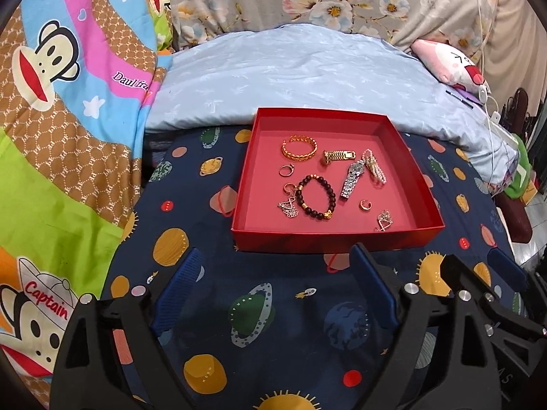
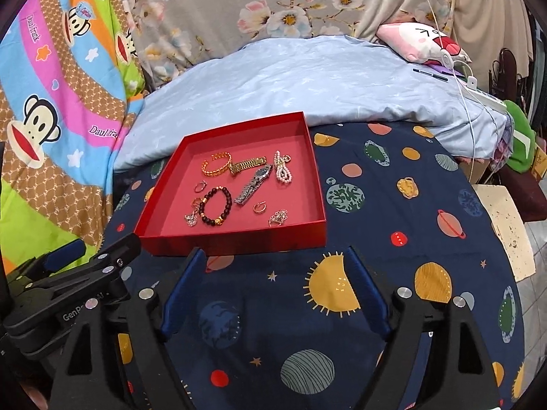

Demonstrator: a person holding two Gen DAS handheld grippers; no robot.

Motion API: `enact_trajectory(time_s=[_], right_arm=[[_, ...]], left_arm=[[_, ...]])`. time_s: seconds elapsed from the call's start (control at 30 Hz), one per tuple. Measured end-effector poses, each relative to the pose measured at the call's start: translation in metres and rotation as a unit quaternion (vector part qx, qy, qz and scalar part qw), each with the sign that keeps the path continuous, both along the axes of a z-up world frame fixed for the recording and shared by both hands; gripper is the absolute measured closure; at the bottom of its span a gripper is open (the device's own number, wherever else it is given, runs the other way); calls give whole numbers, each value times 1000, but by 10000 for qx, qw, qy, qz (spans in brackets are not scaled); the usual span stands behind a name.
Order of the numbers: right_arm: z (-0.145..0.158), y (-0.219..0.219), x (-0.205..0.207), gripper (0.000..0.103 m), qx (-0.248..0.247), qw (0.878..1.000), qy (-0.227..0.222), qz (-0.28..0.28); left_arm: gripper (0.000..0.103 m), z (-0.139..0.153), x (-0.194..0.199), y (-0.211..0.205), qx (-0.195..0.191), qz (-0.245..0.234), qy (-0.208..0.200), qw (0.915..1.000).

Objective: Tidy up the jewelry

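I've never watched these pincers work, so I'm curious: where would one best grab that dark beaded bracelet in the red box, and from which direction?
Probably from above, with one finger inside the loop and one outside, pinching a single stretch of beads. The dark beaded bracelet lies flat as an open ring on the floor of the red box. Its right arc looks freest; a charm crowds the left.

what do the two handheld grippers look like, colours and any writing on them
Both are matte black plastic frames with triangular cutouts and round silver bolt heads. The left gripper and the right gripper each carry two long blue fingers with a finely ribbed texture. White lettering beginning "GenR" shows on the left one's body in the right wrist view. No cables or sleeves are visible.
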State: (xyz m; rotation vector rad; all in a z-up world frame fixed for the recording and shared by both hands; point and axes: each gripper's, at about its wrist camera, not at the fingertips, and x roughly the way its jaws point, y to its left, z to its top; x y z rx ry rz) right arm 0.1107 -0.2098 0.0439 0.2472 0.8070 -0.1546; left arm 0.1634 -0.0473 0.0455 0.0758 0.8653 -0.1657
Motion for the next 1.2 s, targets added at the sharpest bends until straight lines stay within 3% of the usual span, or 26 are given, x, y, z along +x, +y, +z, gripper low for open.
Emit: enact_trajectory(time_s=[1.2], right_arm=[[-5,6,1,18,-129,9998,147,-14]], left_arm=[[15,-8,3,8,74,158,93,9998]])
